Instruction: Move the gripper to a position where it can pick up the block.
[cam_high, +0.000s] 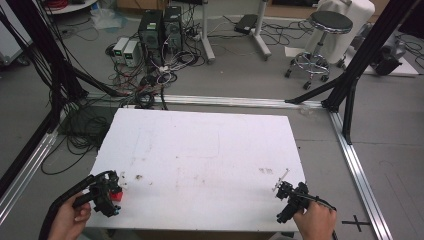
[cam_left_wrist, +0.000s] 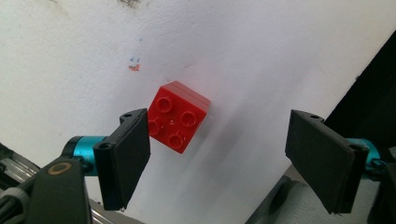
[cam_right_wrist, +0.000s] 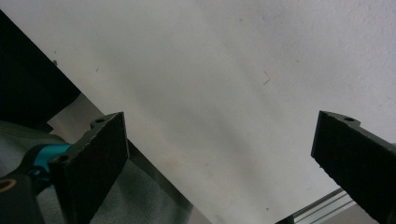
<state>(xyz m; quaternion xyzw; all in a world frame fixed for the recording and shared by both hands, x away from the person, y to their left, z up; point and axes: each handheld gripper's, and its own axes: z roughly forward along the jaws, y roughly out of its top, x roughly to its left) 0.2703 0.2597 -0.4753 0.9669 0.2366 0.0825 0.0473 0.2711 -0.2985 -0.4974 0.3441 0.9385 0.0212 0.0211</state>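
A large white rectangular tabletop board, scuffed with faint brownish marks, carries everything, and both grippers hang over its near edge. Beyond the board, well away from either gripper, a grey floor holds black computer towers in a tangle of cables and a round black stool on a chrome wheeled base, with black frame posts standing at both sides.

The left gripper, a black tool with teal fittings, is held by the person's left hand over the board's near left corner. In the left gripper view its jaws stand wide apart, holding nothing. A small red plastic building brick with four round studs lies on the board between those jaws, close against the left-hand pad of that view and well apart from the other pad; whether the near pad actually touches the brick cannot be told. Just past the brick a tiny red and blue smudge marks the board.

The right gripper, held by the right hand over the near right corner, is also spread wide and empty in the right gripper view, with bare white board between its pads.
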